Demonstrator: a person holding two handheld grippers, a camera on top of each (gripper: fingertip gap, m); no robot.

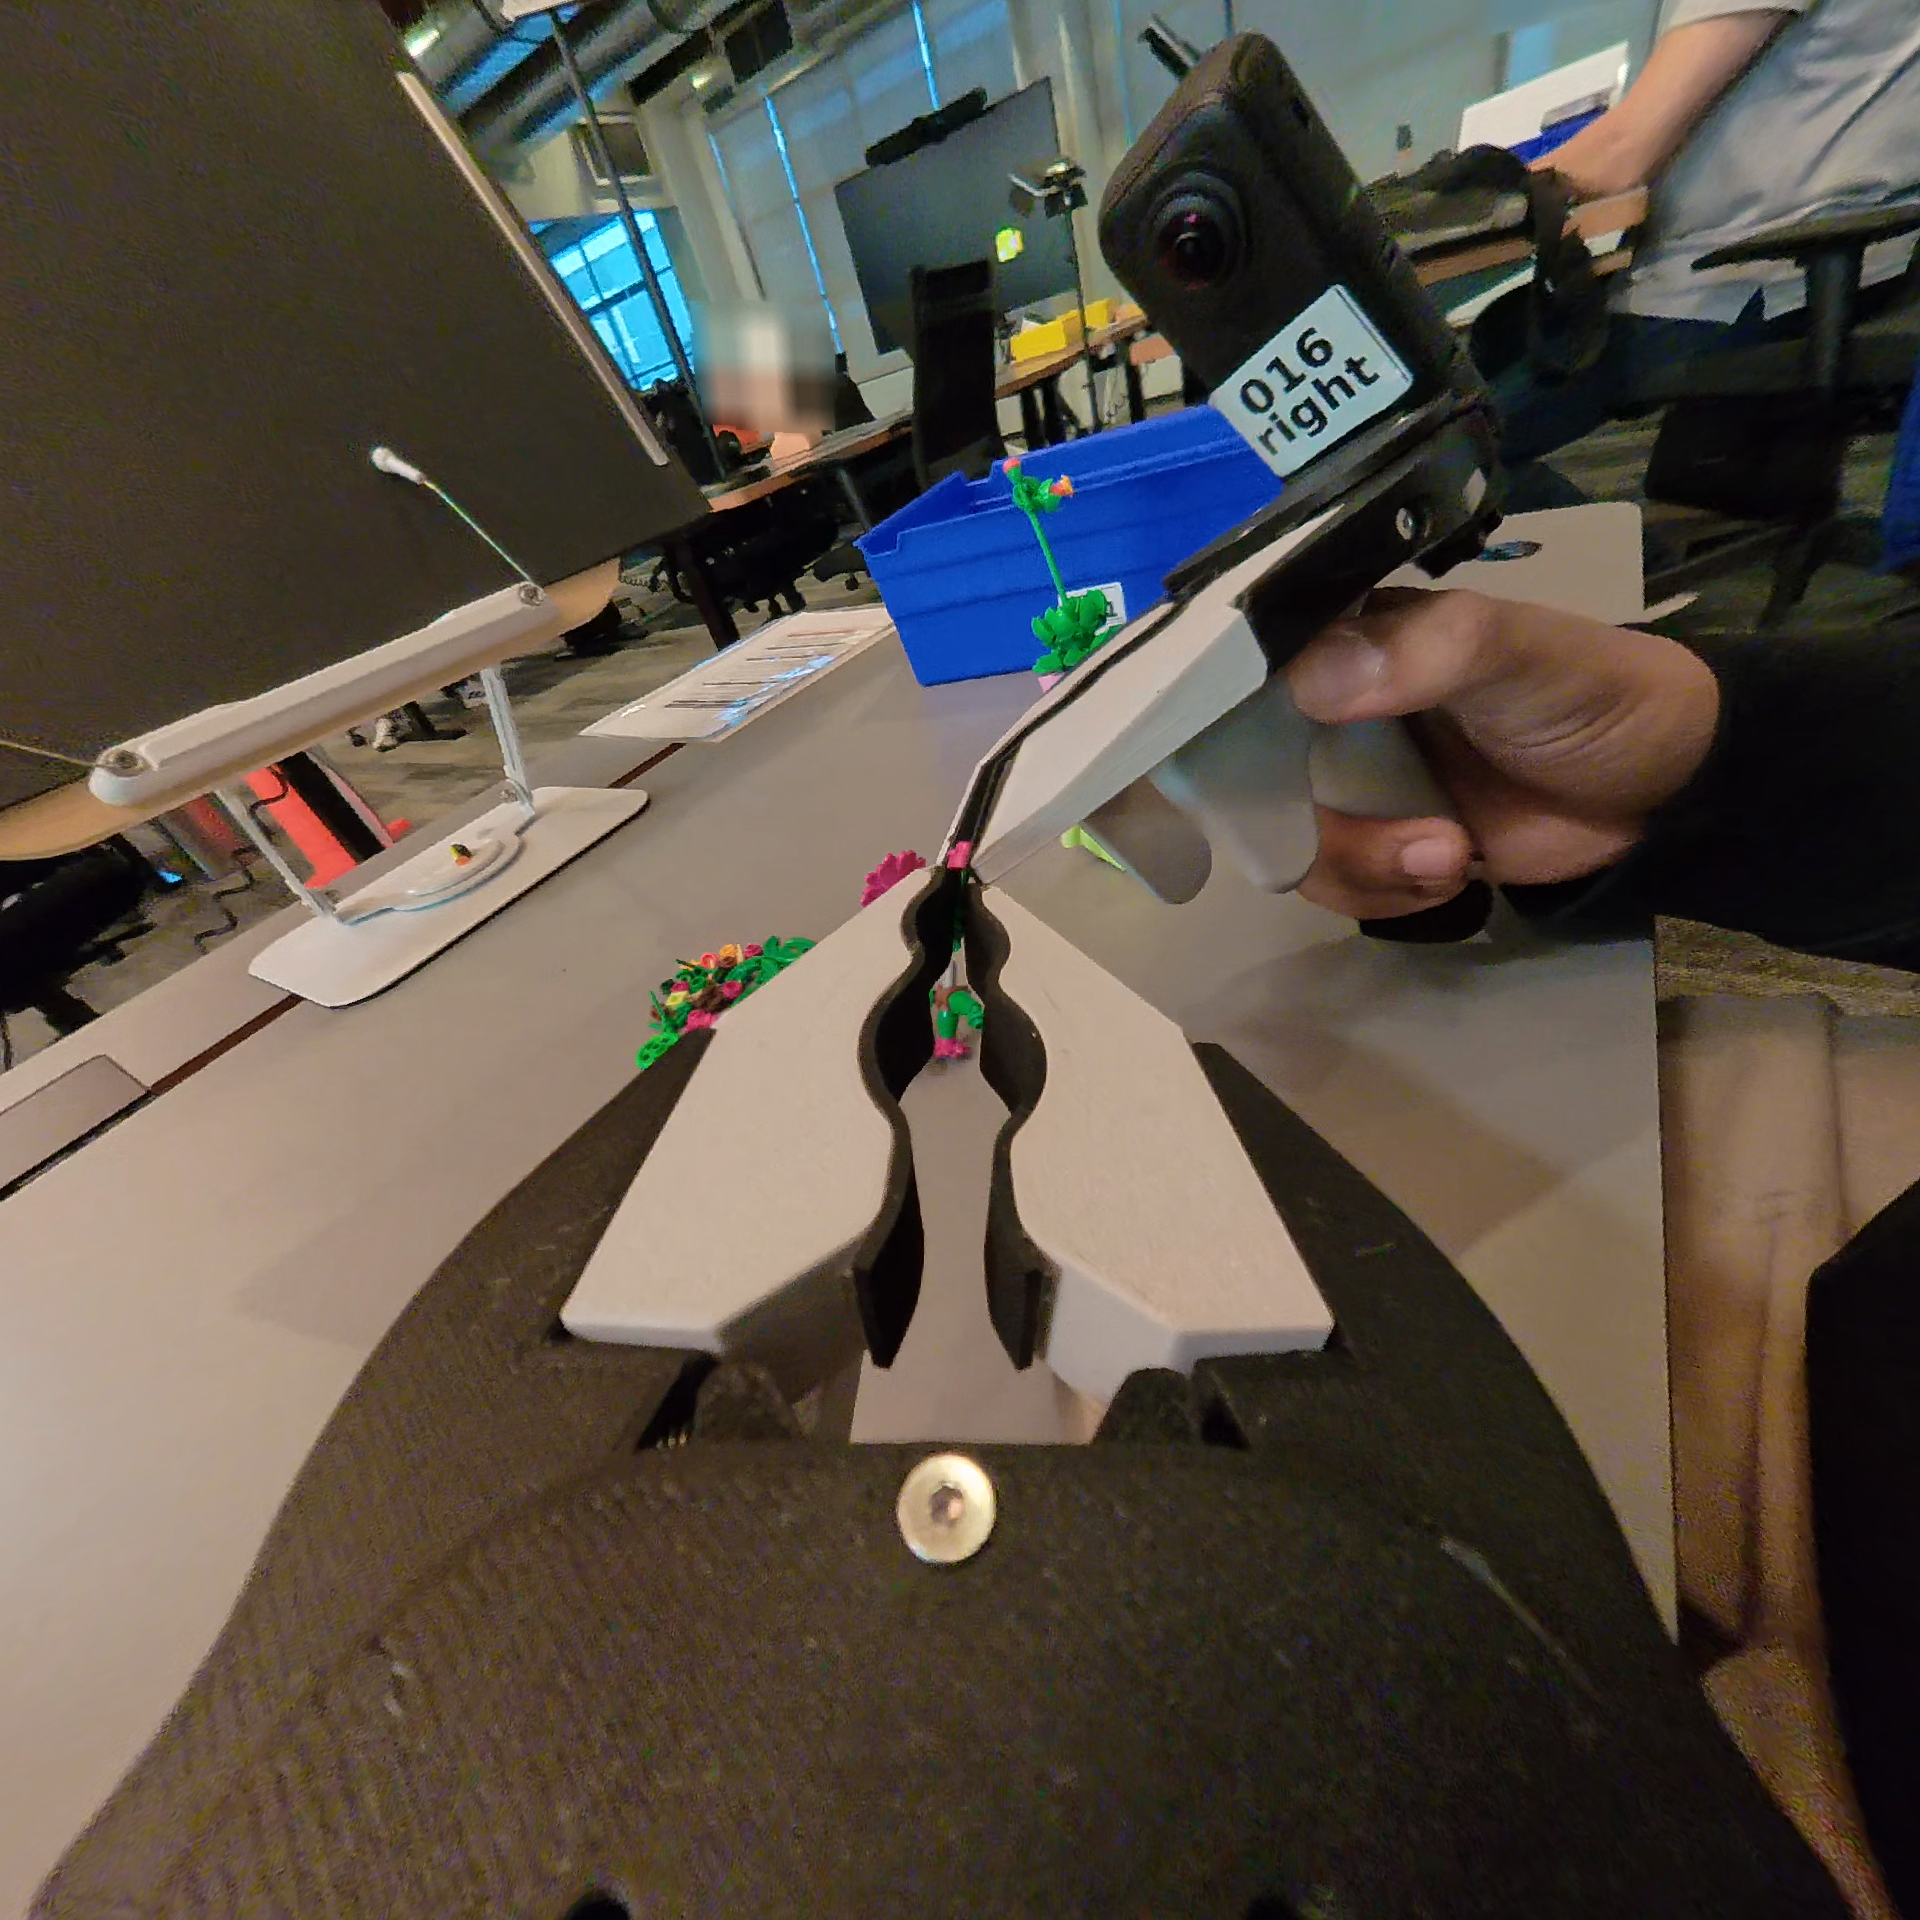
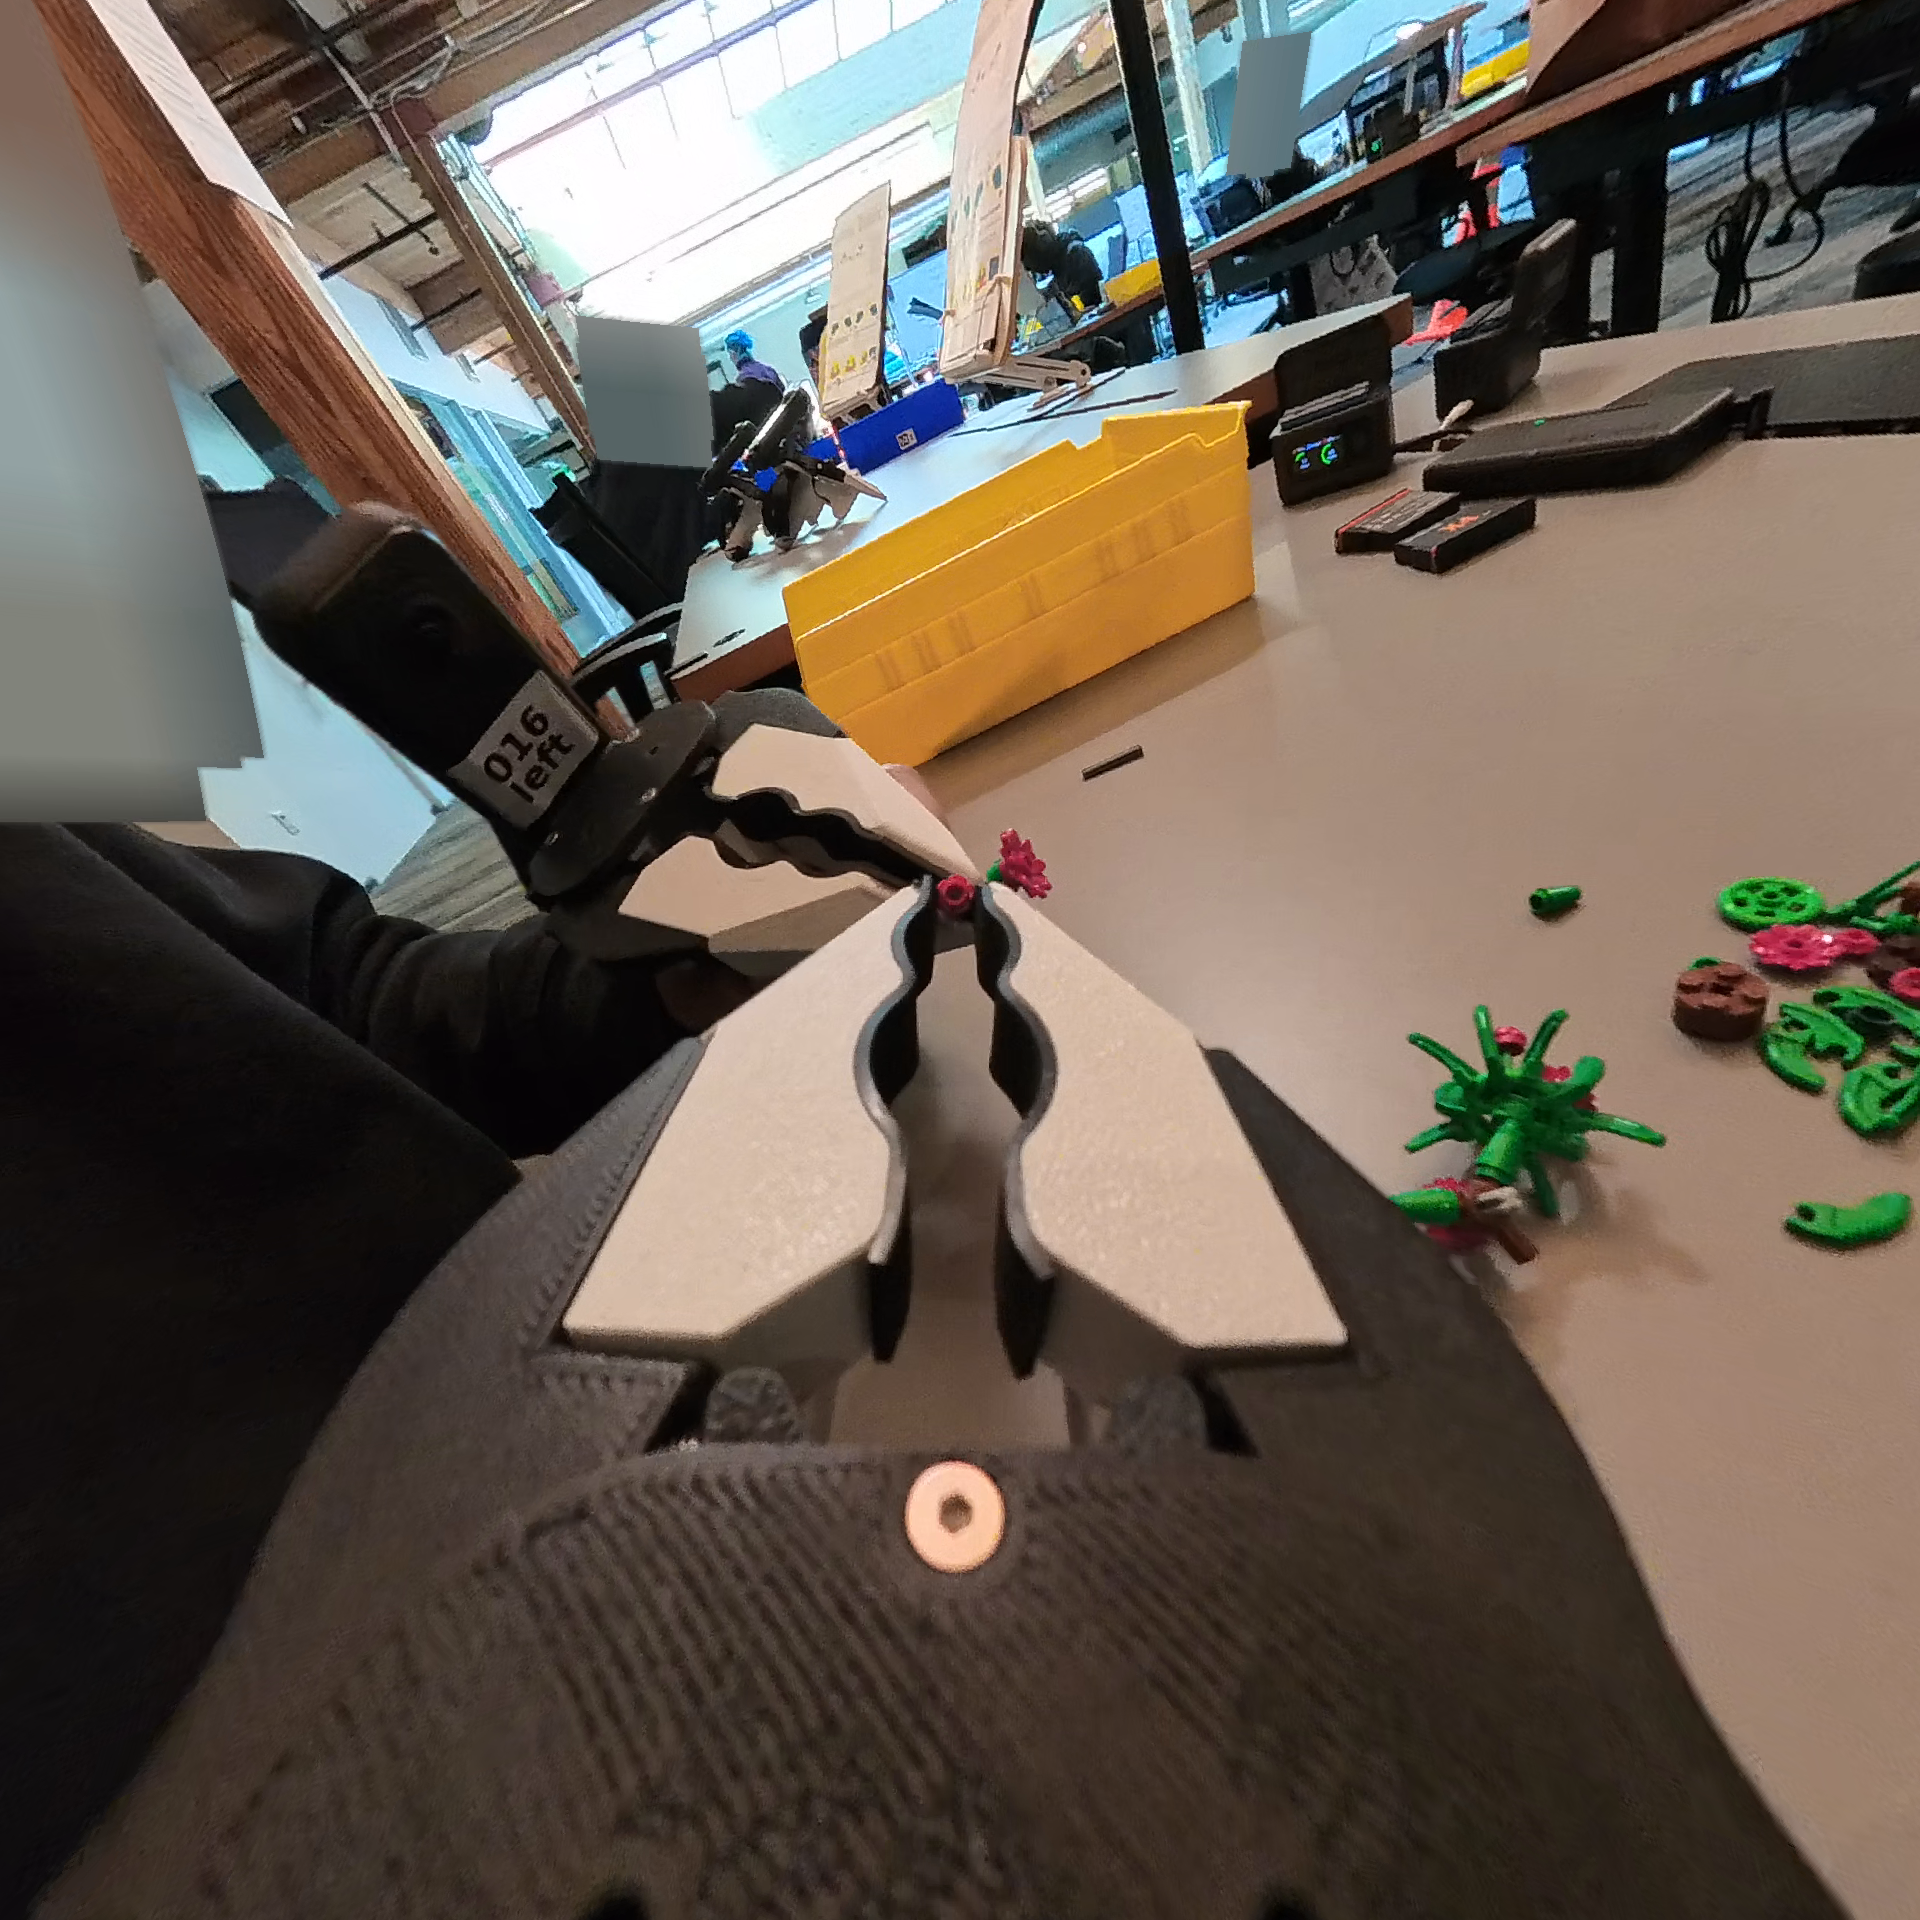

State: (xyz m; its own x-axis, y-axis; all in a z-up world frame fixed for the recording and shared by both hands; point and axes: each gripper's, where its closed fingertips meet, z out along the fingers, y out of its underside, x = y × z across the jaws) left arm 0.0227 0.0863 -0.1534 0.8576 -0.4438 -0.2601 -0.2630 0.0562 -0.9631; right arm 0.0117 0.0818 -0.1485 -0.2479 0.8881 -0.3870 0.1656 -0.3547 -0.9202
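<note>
Left claw (image 1: 954, 883) pinched together on a small green-and-pink toy flower stem (image 1: 951, 1013), right claw (image 2: 954, 896) clamped on its pink bud (image 2: 956, 891), tips meeting above grey tabletop (image 2: 1455, 727), loose green and pink pieces (image 2: 1517, 1122) near, yellow bin (image 2: 1018, 592) beyond.

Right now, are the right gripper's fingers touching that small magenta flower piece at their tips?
Touching. The right wrist view shows the right gripper with its fingertips closed against both sides of the small magenta flower piece.
</note>
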